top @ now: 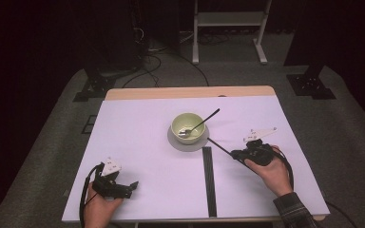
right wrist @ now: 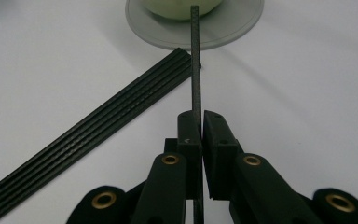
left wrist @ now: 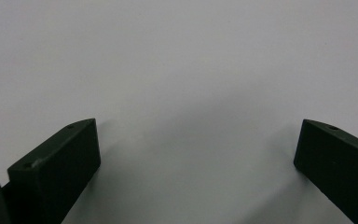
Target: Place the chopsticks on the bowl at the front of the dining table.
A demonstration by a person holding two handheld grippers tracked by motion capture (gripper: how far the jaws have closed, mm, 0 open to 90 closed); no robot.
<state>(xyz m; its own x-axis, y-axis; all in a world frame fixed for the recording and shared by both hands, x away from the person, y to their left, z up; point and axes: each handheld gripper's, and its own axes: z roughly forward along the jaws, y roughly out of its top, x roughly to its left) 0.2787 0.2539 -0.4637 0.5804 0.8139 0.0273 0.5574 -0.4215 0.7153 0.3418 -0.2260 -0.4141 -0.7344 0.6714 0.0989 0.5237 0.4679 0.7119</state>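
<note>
Right gripper [right wrist: 196, 122]: jaws pinched tight on a thin black rod [right wrist: 195, 60], which runs forward toward the bowl [top: 187, 126], its tip just short of the grey plate [top: 176, 141] under that bowl. A spoon [top: 200, 123] leans inside the bowl. Bundle of black rods [top: 208, 180] lies on the table [top: 138, 142], just near side of the plate. Left gripper [left wrist: 196, 154]: jaws spread wide, holding nothing, well left of the bowl.

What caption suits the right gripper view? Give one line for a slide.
Right gripper clamps a thin black rod pointing toward the green bowl on its grey plate.
</note>
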